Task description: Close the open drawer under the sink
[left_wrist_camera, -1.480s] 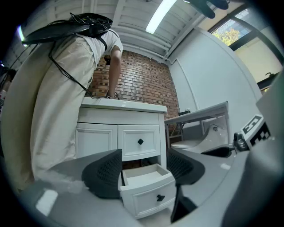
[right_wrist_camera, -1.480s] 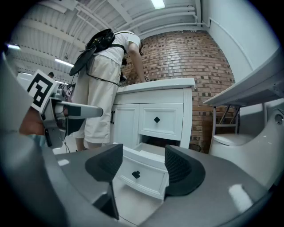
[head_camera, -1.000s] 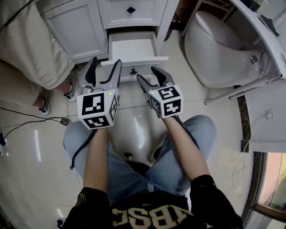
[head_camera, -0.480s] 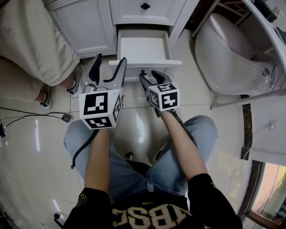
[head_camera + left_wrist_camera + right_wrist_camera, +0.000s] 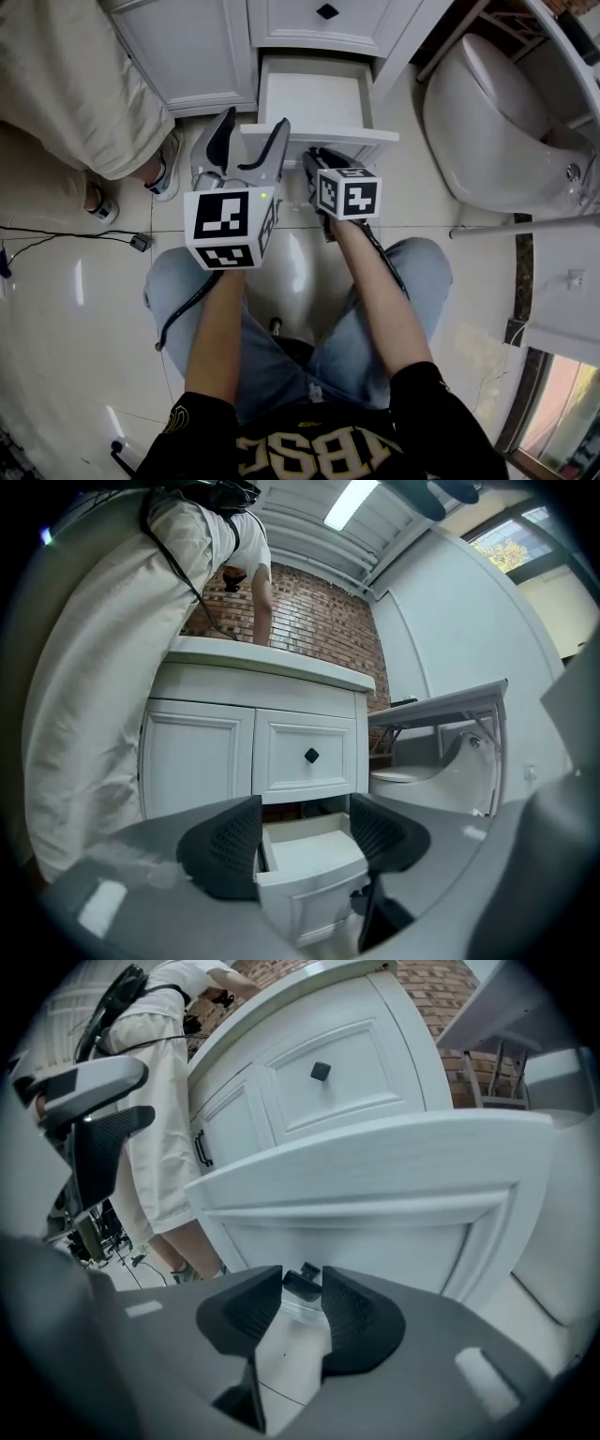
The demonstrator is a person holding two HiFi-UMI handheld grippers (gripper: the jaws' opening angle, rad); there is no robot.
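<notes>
The white drawer stands pulled out from the base of the vanity cabinet, and I see nothing inside it. My right gripper is low against the drawer front, its jaws closing on the small black knob, which sits pinched between the pads. My left gripper hangs open in front of the drawer's left corner, with nothing between its fingers. In the left gripper view the drawer shows between and beyond the open fingers.
A person in beige clothes stands close at the cabinet's left. A white toilet sits to the right. Above the open drawer is a shut one with a black knob. A cable lies on the glossy tiled floor.
Both grippers moved in toward the drawer. The right one dropped to the drawer front and rolled, and its jaws went from open to shut around the knob. The left stayed open.
</notes>
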